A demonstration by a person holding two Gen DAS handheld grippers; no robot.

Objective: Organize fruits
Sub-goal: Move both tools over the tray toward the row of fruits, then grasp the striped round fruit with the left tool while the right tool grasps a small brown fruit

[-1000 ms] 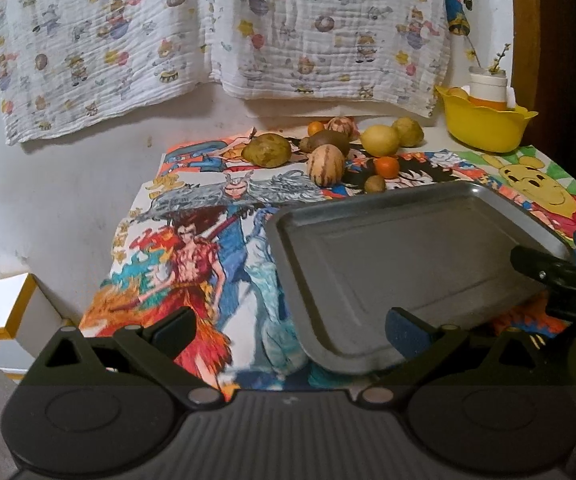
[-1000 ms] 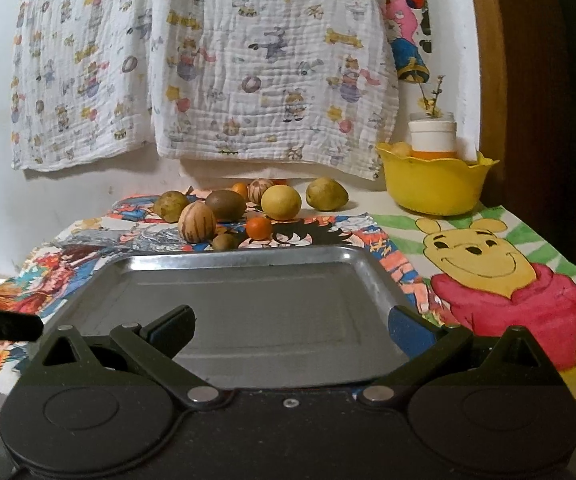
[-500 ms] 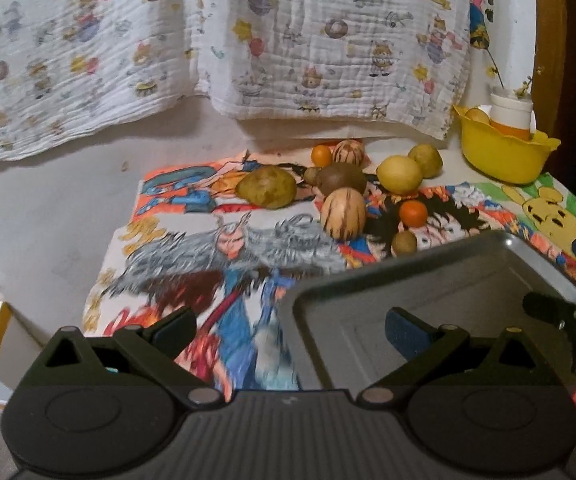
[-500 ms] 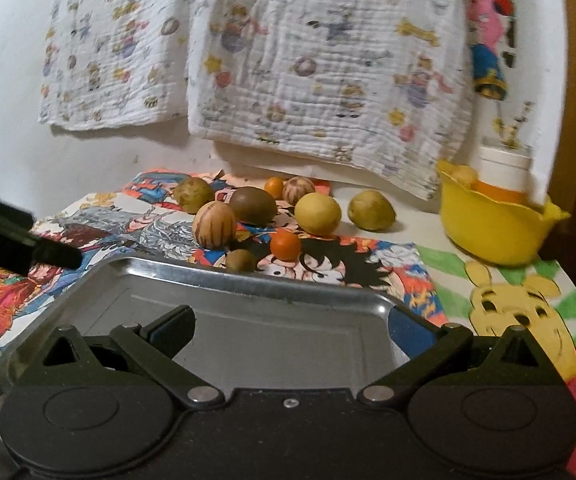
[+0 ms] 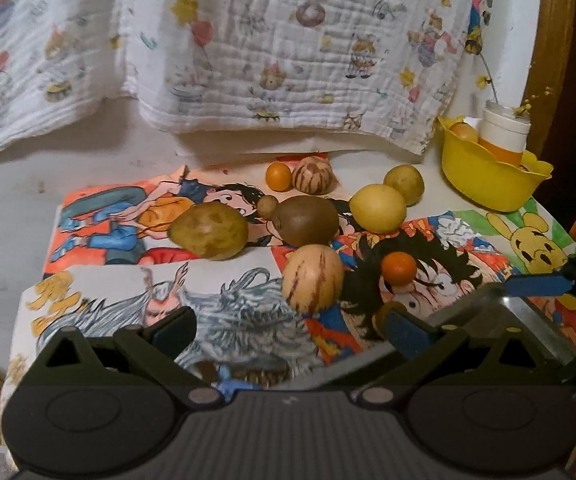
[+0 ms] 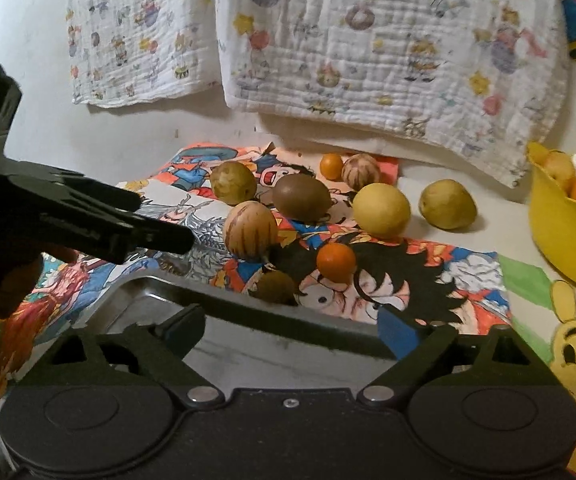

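Several fruits lie on a cartoon-print cloth: a striped tan fruit (image 5: 312, 278) (image 6: 250, 234), a small orange (image 5: 398, 268) (image 6: 336, 262), a brown oval fruit (image 5: 308, 220) (image 6: 302, 196), a lemon (image 5: 378, 208) (image 6: 382, 210) and a green-brown fruit (image 5: 208, 230) (image 6: 234, 182). A small brown fruit (image 6: 276, 286) sits against the far rim of the grey metal tray (image 6: 216, 300) (image 5: 488, 312). My left gripper (image 5: 288, 330) (image 6: 160, 220) is open and empty, short of the striped fruit. My right gripper (image 6: 292, 328) hovers over the tray, its jaws closing with nothing between them.
A yellow bowl (image 5: 488, 176) (image 6: 560, 232) with a white jar stands at the back right. Another orange (image 5: 278, 176) and striped fruit (image 5: 312, 176) lie at the rear by the wall. Printed cloths hang on the wall behind. The table's left edge drops off.
Both grippers have moved forward toward the fruits, which now look larger and nearer. The tray has slid to the bottom of both views. The right jaws stand slightly narrower.
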